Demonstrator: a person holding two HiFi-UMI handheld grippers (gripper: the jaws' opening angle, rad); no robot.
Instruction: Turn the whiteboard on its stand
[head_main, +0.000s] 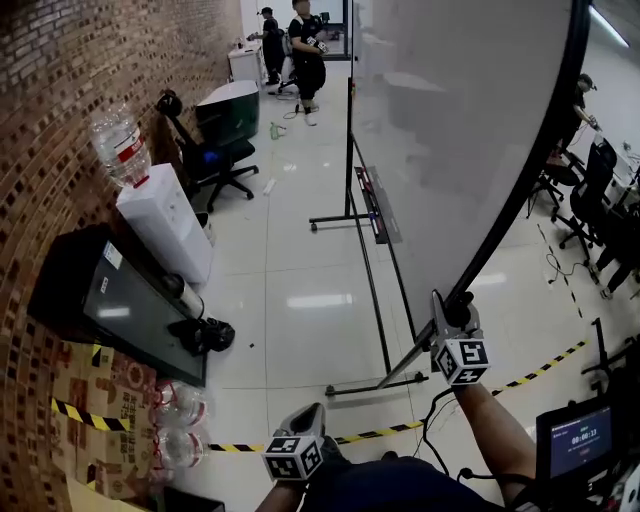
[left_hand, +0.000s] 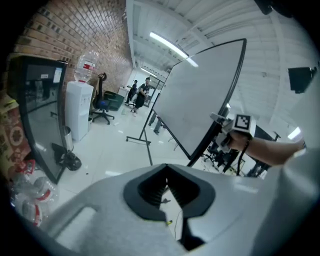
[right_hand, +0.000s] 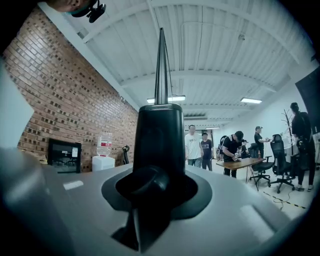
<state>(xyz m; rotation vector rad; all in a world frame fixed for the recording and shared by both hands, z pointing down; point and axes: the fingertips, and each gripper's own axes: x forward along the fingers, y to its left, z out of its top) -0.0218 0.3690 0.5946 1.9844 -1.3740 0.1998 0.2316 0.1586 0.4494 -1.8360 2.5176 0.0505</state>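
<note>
Your right gripper (head_main: 450, 312) is pinching the black frame of the whiteboard (head_main: 450, 130) at its near lower corner. In the right gripper view the frame fills the gap between the jaws and rises straight up from them as a thin dark edge. The board is not hanging square: its pale face is swung over at a slant and covers the upper right of the head view, with the gripped corner low and close to you. It is carried by a black metal stand (head_main: 372, 262), whose legs rest on the glossy white floor (head_main: 300, 300). Your left gripper (head_main: 308, 415) is held low, near your body and well apart from the board. Its jaws are drawn together at the tips with nothing between them, and it touches nothing. Along the brick wall (head_main: 60, 120) to your left stand a white water dispenser (head_main: 165, 225) with a bottle (head_main: 118, 145) on top, and a dark flat screen (head_main: 130, 310) leaning beside it. Yellow and black tape (head_main: 380, 433) runs across the floor just in front of you, and several people (head_main: 305, 50) are at the far end of the room.
</note>
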